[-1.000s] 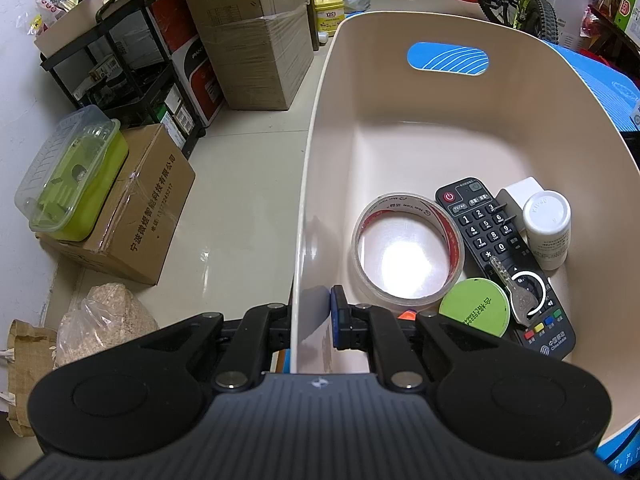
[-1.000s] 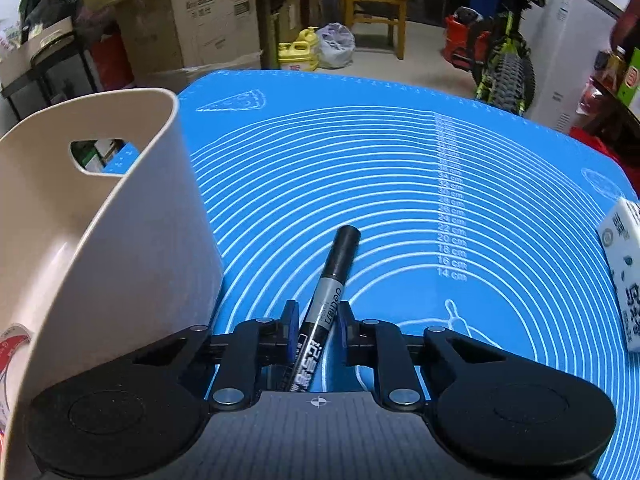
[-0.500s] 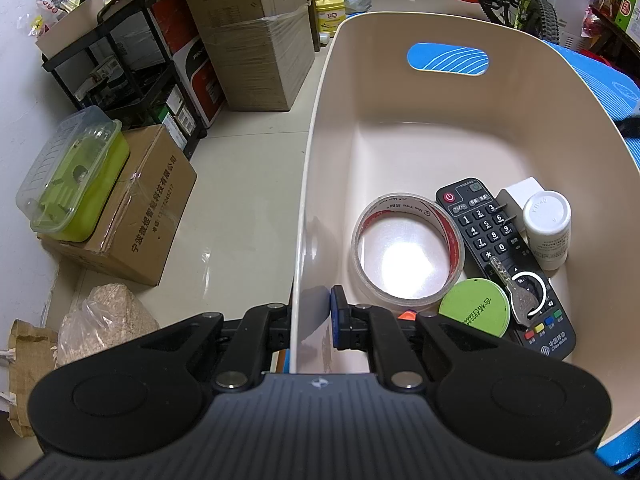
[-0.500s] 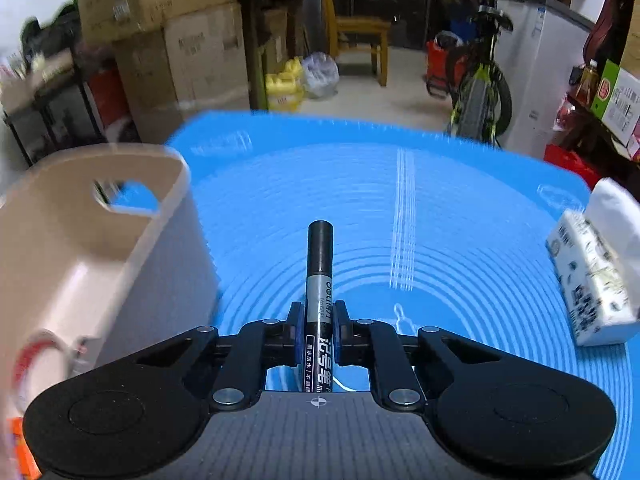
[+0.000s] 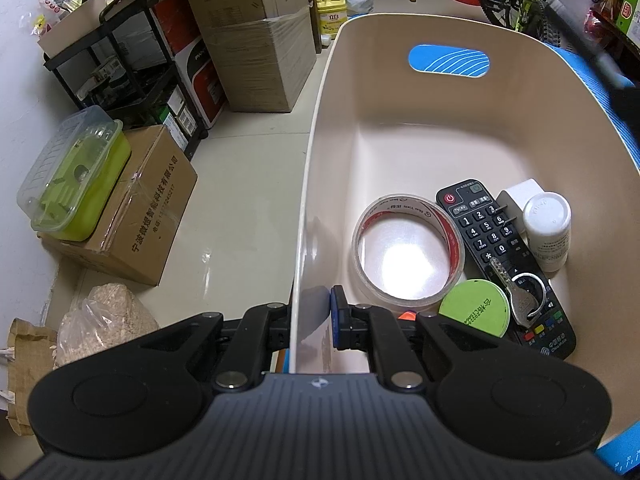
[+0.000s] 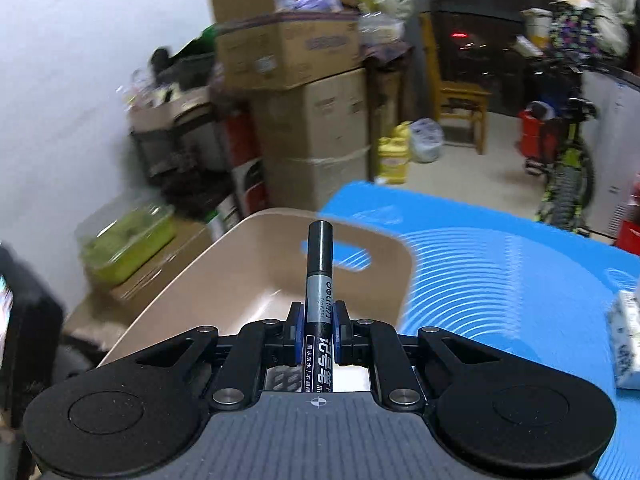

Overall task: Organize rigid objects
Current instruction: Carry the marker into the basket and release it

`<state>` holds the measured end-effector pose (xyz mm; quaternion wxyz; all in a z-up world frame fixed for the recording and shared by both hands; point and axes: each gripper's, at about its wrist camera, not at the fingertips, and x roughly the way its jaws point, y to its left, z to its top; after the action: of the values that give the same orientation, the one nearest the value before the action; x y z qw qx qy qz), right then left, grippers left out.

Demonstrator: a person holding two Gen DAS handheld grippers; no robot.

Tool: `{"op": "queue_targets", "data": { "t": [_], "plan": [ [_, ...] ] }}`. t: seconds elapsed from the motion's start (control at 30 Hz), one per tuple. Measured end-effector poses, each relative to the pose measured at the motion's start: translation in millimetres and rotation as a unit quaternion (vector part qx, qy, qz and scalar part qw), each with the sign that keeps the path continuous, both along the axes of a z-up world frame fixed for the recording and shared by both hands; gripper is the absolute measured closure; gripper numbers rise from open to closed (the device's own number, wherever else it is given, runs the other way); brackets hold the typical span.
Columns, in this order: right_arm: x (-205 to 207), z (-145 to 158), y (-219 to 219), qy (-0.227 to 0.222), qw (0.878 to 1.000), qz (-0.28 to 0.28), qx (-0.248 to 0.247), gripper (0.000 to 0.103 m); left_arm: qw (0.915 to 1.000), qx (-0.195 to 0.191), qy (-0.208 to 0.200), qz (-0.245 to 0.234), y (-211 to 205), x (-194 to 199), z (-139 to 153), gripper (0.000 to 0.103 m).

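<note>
Where claws clamp, marker [image 6: 319, 280] half-hidden

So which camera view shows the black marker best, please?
The right wrist view. There the black marker stands centred and sharp, clamped in the right hand-held gripper, with its label readable. The left wrist view shows only a dark blurred streak at its upper right edge, which may be the marker.

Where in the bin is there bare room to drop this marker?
The bin floor is bare in its far half, between the handle cutout and the tape roll. The near right corner is crowded: remote, white bottle, green lid and key.
</note>
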<state>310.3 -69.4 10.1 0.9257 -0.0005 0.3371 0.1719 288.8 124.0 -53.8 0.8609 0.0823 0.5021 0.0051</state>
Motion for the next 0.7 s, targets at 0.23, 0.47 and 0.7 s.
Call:
{"op": "queue_targets", "data": {
  "t": [0.23,0.47,0.7],
  "plan": [
    [-7.6,-25.4,40.8,0.040,0.998,0.029,-0.030,0.079,1.0000,-0.001,-0.001,-0.001,1.7,0.1,-0.7,0.090],
    [-5.4,-51.4,58.1,0.091,0.993,0.041,-0.069,0.079,1.0000,-0.003,-0.001,0.001,2.5,0.6,-0.9,0.090],
    [-10.8,-71.4,64.4,0.125,0.987,0.042,-0.094,0.077,1.0000,-0.007,-0.002,0.001,3.7,-0.6,2.1,0.090]
  ]
}}
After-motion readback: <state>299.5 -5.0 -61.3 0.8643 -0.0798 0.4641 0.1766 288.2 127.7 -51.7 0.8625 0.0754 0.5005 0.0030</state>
